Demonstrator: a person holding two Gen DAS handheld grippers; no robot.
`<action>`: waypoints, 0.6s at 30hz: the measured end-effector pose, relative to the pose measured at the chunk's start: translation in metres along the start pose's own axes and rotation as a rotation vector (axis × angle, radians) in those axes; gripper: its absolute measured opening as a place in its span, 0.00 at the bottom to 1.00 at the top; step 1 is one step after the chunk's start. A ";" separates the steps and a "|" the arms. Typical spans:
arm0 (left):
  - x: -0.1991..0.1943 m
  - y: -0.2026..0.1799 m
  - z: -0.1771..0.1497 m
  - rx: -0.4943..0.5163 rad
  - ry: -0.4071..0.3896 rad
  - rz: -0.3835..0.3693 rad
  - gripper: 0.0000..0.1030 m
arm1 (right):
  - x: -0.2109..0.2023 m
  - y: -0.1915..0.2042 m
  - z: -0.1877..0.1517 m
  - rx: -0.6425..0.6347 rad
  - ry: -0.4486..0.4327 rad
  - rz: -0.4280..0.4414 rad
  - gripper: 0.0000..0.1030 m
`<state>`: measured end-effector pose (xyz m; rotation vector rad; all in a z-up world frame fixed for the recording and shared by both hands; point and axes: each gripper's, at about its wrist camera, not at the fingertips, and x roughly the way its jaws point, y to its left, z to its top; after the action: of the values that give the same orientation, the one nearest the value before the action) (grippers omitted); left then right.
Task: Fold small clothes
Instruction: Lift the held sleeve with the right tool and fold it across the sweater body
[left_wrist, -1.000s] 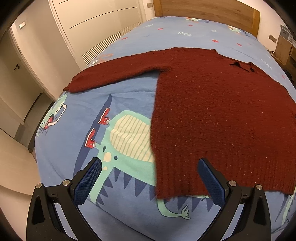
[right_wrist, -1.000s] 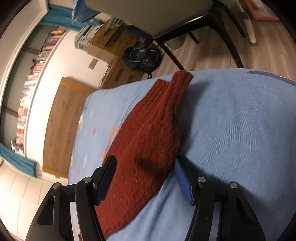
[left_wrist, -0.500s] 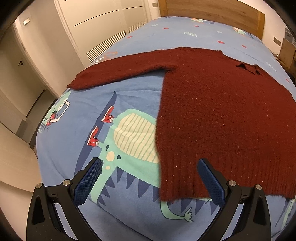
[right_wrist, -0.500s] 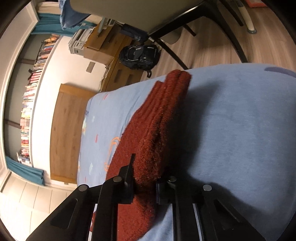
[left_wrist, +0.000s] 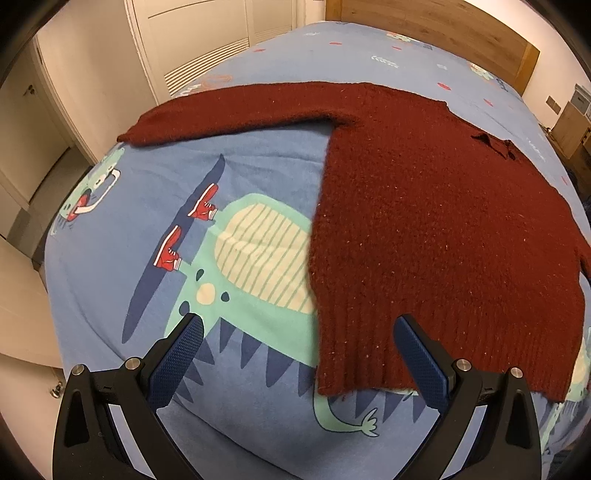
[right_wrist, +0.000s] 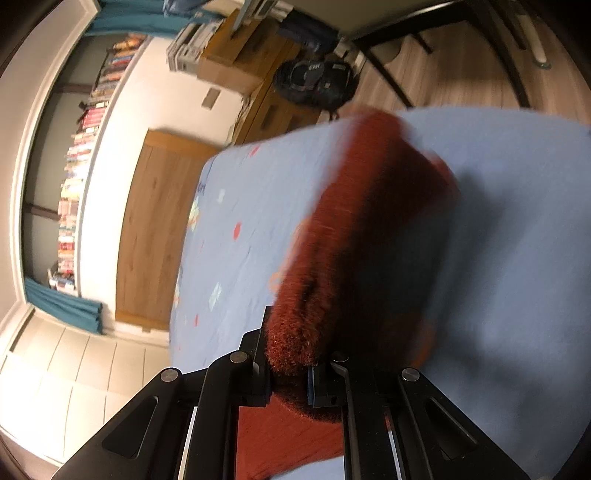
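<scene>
Pinching the sleeve (right_wrist: 369, 229) of the maroon sweater (left_wrist: 424, 229) in my right gripper (right_wrist: 288, 373), jaws clamped on a bunched fold of knit, I judge it soft, limp and light (it sags rather than holds shape). My left gripper (left_wrist: 299, 350) hangs spread wide above the ribbed hem (left_wrist: 369, 362), a firm edge to grab, on the blue bedspread (left_wrist: 147, 192).

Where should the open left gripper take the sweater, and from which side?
Judging by the layout: the near left corner of the ribbed hem of the sweater. It lies flat on the bedsheet, right between the left gripper fingers. Come in low from the bed's near edge, one finger sliding under. The right gripper already pinches a sleeve.
</scene>
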<state>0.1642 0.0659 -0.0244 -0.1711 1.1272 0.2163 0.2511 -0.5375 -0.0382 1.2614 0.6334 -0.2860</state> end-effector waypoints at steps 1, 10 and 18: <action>0.000 0.003 0.000 -0.007 0.001 -0.012 0.98 | 0.006 0.006 -0.007 -0.002 0.020 0.003 0.12; 0.000 0.036 -0.003 -0.043 0.014 -0.069 0.98 | 0.071 0.077 -0.096 -0.061 0.205 0.066 0.12; -0.001 0.072 -0.010 -0.096 0.016 -0.099 0.98 | 0.126 0.157 -0.192 -0.136 0.362 0.161 0.12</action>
<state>0.1366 0.1332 -0.0298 -0.3133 1.1218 0.1810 0.3798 -0.2916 -0.0196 1.2342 0.8392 0.1217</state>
